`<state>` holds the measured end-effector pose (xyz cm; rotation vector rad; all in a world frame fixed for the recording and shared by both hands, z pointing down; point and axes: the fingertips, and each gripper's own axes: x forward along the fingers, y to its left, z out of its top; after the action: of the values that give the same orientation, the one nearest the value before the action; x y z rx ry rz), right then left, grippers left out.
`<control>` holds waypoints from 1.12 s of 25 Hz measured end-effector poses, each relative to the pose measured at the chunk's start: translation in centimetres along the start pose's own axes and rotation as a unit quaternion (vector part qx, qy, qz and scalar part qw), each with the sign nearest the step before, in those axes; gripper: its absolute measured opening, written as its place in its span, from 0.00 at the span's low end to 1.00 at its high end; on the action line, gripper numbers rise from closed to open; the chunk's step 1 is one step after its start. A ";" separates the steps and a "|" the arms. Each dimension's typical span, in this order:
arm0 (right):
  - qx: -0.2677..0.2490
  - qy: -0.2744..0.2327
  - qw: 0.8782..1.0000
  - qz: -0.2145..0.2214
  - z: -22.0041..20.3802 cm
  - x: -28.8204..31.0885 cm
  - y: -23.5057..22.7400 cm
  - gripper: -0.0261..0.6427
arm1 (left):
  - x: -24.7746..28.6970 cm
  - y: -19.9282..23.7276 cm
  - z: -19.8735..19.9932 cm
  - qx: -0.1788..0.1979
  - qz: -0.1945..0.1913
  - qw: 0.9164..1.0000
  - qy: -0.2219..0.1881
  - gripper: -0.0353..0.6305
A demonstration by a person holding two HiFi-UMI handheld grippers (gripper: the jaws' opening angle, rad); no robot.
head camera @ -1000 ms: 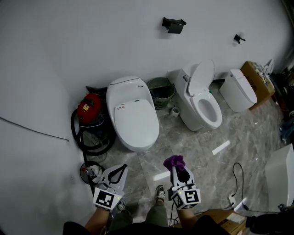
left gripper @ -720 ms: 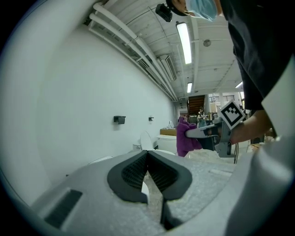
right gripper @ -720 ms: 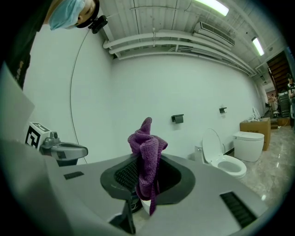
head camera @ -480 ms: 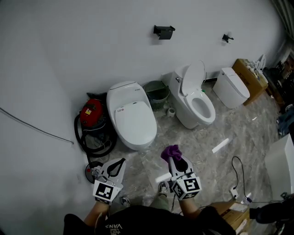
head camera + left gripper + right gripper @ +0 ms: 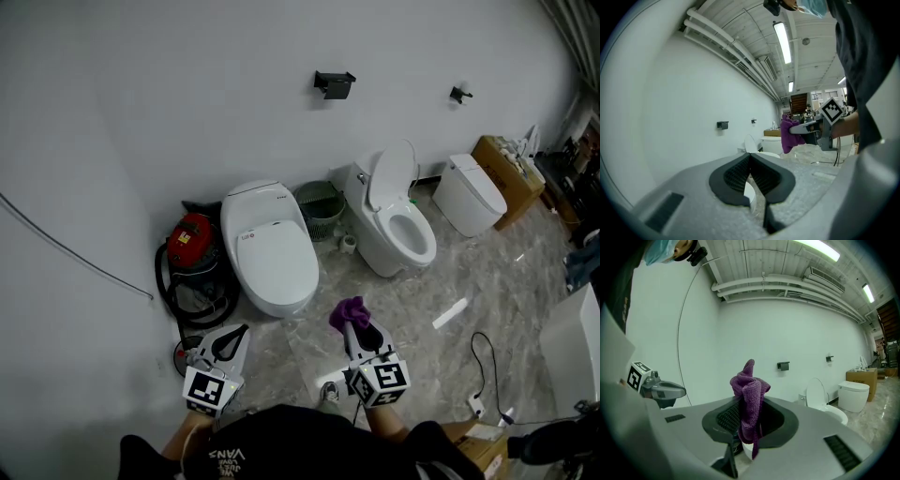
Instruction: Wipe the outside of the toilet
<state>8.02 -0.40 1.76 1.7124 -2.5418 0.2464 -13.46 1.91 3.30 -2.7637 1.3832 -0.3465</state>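
Now, head view: white glazed toilet with shut lid (image 5: 270, 248) on grey marble floor (image 5: 487, 281) against white wall (image 5: 187, 94), straight ahead of both grippers, well apart from them; second white toilet with raised lid (image 5: 398, 220) to its right, third white toilet (image 5: 472, 195) further right; cannot tell which one is meant.
Beside toilets: red canister vacuum with black hose (image 5: 192, 239) left of shut-lid toilet; green mesh bin (image 5: 322, 204) between first two toilets.
Left gripper (image 5: 236, 334): low, near body, pointed toward shut-lid toilet.
Right gripper (image 5: 356, 325): about same height, crumpled purple microfibre cloth (image 5: 350, 311) at its tip.
Left gripper view: jaws pressed together at tips, nothing between; right gripper and cloth visible off to right.
Right gripper view: jaws clamped on middle of cloth, bunch standing above pads, short tail hanging below.
Cloth handling (judged): light, soft, limp; mid-bunch pinch looks secure; more cloth fanned past tips would give wider contact.
Toilet handling (judged): hard, smooth, slick ceramic, fixed to floor; nothing to grasp, only a surface to press cloth against; hinged lid likely lighter, could shift under a push.
Stage: cloth touching no toilet; no streaks or wet marks readable; fits approach before wiping as well as stepping off after.
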 end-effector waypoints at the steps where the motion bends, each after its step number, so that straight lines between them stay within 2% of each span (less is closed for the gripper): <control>1: -0.001 0.003 1.000 -0.001 -0.1 0.0 -0.3 0.16 | 0.1 0.0 0.3 -0.001 0.004 1.000 -0.002 0.06; 6: 0.003 0.018 1.000 -0.001 -0.2 -0.1 -1.5 0.16 | 0.7 -0.8 0.7 -0.005 0.013 1.000 0.004 0.06; 12: -0.013 0.024 0.999 0.026 -0.3 0.6 -2.5 0.15 | 2.1 -1.9 1.3 -0.016 0.020 1.000 0.000 0.06; 16: -0.016 0.028 0.999 0.039 -0.2 0.7 -3.0 0.15 | 2.7 -3.0 1.1 0.000 0.019 1.000 0.009 0.06; 21: -0.019 0.044 0.997 0.054 -1.0 0.4 -3.5 0.15 | 3.1 -4.3 0.9 -0.010 0.021 1.000 0.016 0.06; 28: -0.024 0.047 0.997 0.064 -0.7 0.3 -4.2 0.15 | 3.5 -5.2 1.2 0.009 0.023 0.999 0.029 0.06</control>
<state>11.80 -2.13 2.87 1.4870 -2.5694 0.2650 -7.10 2.24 3.44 -2.7245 1.4459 -0.4370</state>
